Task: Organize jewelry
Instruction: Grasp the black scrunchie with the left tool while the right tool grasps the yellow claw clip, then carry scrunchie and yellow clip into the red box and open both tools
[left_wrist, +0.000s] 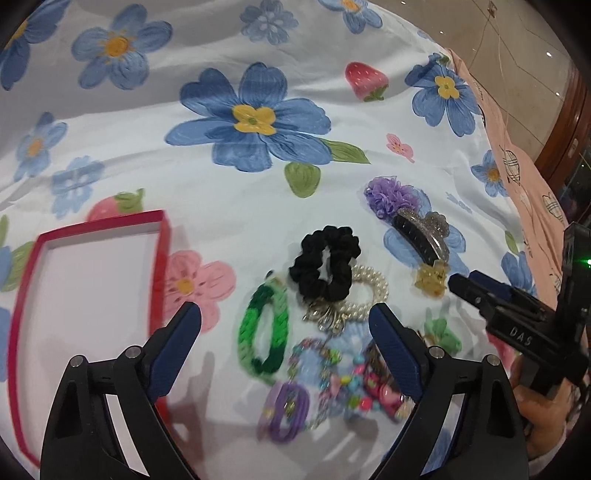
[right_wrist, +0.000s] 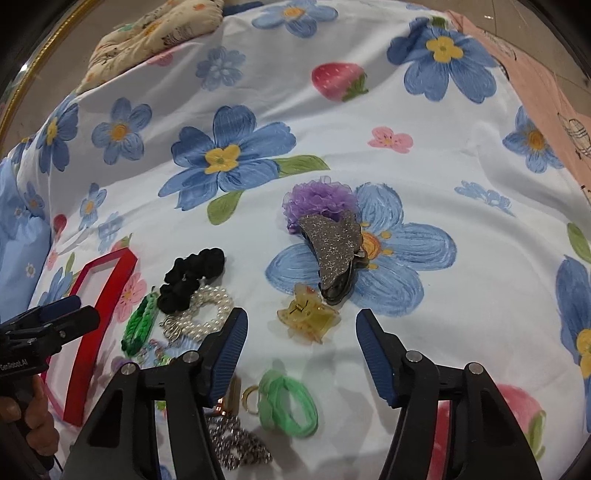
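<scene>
Jewelry pile: hair ties and clips spread on the flowered bedsheet (left_wrist: 332, 110), nothing in the red box (left_wrist: 88, 295) to the left so far
left gripper (left_wrist: 284, 317): my fingers are wide apart, hovering over the green braided band (left_wrist: 262, 332) and pearl bracelet (left_wrist: 369, 291)
right gripper (right_wrist: 301, 325): fingers spread too, holding nothing, yellow claw clip (right_wrist: 308, 321) sits just ahead between them
extras: black scrunchie (left_wrist: 325, 262) overlaps the pearls, glitter claw clip (right_wrist: 332, 251) leans on the purple ruffle tie (right_wrist: 317, 201)

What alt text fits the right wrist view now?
The open right gripper hovers over a floral bedsheet, its fingers flanking a small yellow claw clip. Beyond lie a glittery grey claw clip and purple scrunchie; the red box sits left.
</scene>
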